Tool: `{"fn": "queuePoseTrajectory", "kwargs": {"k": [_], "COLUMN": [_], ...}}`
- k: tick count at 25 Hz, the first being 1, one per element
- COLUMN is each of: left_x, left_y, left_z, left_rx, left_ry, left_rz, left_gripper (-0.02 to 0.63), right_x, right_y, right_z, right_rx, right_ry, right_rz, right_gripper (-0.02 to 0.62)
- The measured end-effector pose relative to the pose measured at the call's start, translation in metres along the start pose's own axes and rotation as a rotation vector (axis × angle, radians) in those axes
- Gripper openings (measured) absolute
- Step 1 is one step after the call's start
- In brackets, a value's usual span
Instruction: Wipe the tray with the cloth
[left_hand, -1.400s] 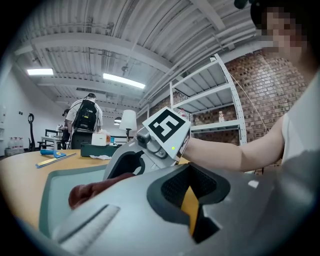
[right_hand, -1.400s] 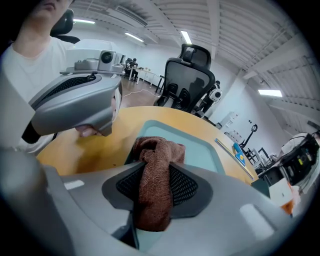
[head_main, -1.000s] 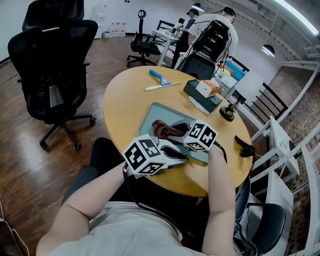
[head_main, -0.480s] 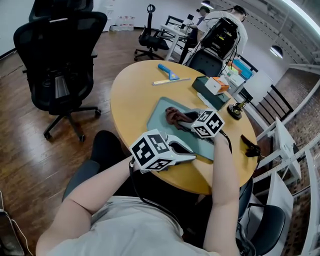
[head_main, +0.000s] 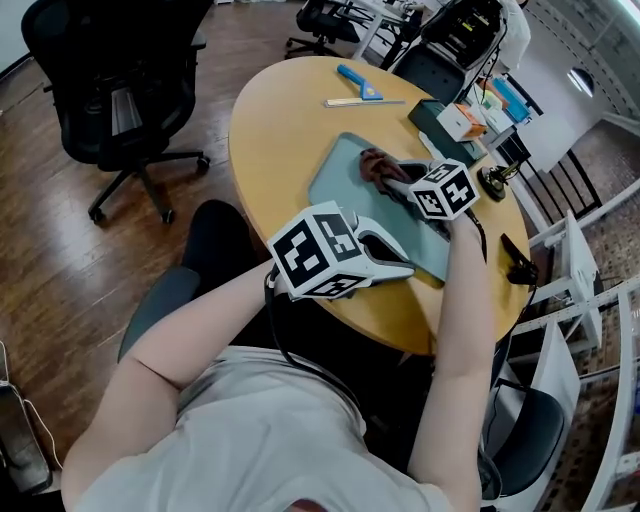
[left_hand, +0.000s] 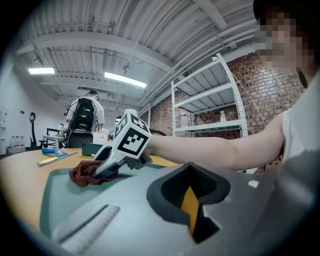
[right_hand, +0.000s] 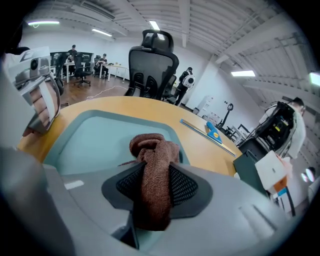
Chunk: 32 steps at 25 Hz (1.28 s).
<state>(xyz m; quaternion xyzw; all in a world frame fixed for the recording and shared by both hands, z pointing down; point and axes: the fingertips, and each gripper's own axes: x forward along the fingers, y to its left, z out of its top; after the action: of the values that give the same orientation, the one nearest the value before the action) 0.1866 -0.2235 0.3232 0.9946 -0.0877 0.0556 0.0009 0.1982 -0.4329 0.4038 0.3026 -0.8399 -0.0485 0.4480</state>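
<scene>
The left tongs (head_main: 405, 268) lie almost level with the jaws drawn together and nothing to be seen between them; their tips sit at the near rim of the tray (head_main: 345, 178), and whether they press on that rim or only rest beside it cannot be told, though they look placed to steady it. The tray lies flat on the round tabletop (head_main: 275, 120), running away from the left tongs' tips and under the right tongs. To the right of the left tongs and further out, the brown cloth (right_hand: 150, 147) is clamped between the pads of the right tongs (right_hand: 152, 192): a twisted length runs up through the narrow gap, and the bunched end just beyond the tips rests on the tray floor towards its far end. The right tongs slope down onto the tray. The wiping itself looks to be the step in hand, with the cloth at the far part of the tray and the stretch between the two tongs bare. The next move probably calls for keeping the bunched end pressed flat and drawing it across that stretch, with the grip tight enough that the cloth does not slip out and the tray held from sliding
</scene>
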Motion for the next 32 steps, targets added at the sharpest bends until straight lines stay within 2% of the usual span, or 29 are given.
{"fn": "queuePoseTrajectory", "kwargs": {"k": [4,13,20,25,32], "left_x": [-0.001,-0.002,-0.003,-0.004,-0.004], "left_y": [0.000,-0.003,-0.002,-0.003,-0.003], "left_z": [0.001,0.000,0.000,0.000,-0.001], "left_rx": [0.006,0.011,0.016,0.017,0.022], "left_ry": [-0.007,-0.011,-0.015,-0.020,-0.023], "left_rz": [0.001,0.001,0.001,0.003,0.003], "left_gripper": [0.322,0.322,0.322,0.322,0.322], "right_x": [0.004,0.016,0.029,0.031,0.012], "right_y": [-0.010,-0.030,-0.023,-0.013,0.043], "right_z": [-0.002,-0.005,0.016,0.023,0.034], "right_rx": [0.023,0.004,0.010,-0.017,-0.116], "right_ry": [0.013,0.055,0.011,0.032,0.011], "right_rz": [-0.035,-0.126,-0.085,-0.083,0.055], "right_gripper": [0.132,0.130,0.130,0.128,0.129]}}
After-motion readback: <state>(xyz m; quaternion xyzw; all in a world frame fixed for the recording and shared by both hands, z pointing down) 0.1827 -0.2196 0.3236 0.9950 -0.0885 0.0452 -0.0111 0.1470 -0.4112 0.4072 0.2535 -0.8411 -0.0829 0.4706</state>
